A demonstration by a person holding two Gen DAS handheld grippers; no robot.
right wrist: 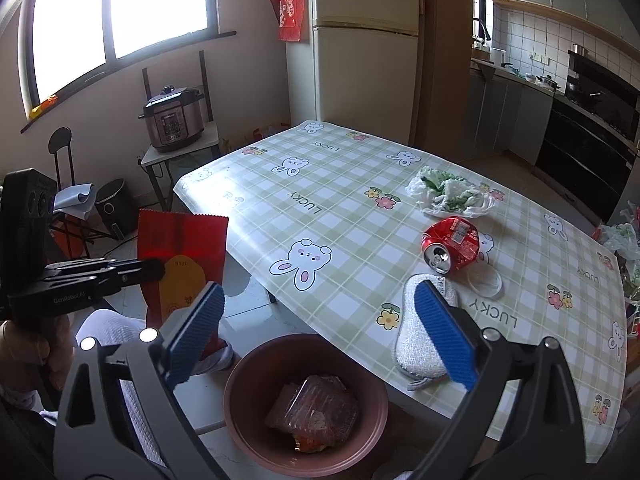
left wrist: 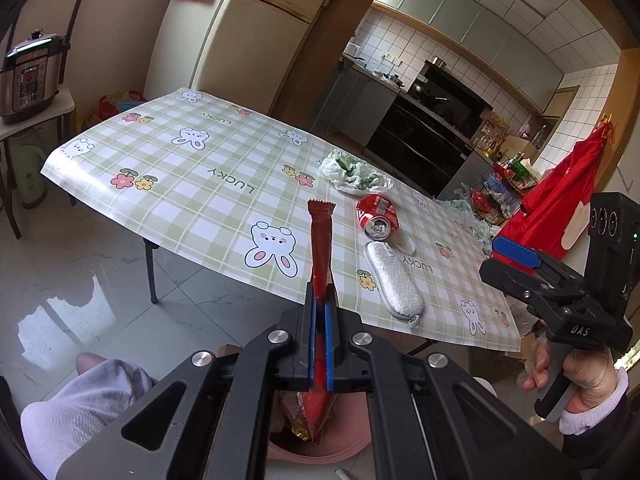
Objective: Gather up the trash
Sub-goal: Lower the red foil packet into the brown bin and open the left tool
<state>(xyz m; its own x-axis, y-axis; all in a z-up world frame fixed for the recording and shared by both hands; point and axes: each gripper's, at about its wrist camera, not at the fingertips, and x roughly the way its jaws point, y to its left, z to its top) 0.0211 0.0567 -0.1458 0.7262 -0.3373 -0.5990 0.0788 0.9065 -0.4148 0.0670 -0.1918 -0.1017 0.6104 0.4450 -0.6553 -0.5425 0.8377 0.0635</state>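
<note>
The red wrapper (left wrist: 321, 264) stands on end between the blue pads of the left gripper (left wrist: 320, 312), its long axis running up the middle of the left wrist view and its lower end hanging toward the brown bin (right wrist: 256, 364) at the bottom of that frame. That gripper is clenched on it. In the right wrist view the same wrapper (right wrist: 182, 256) shows broadside at the left of the frame, up and to the left of the bin, which sits in the lower middle with clear and orange packaging already inside. So the wrapper looks close to the bin's rim but not yet over its middle; the coming move probably turns on carrying it a little further across before letting go. The right gripper (right wrist: 320, 336) hangs above the bin with its jaws spread wide and nothing between them. On the checked tablecloth (right wrist: 340, 216) beyond lie a white sponge (right wrist: 416, 344) nearest the edge, then a crushed red can (right wrist: 452, 248), then a crumpled plastic bag (right wrist: 448, 194). The sponge's long axis runs roughly toward the right gripper, which is the nearer of the two.
</note>
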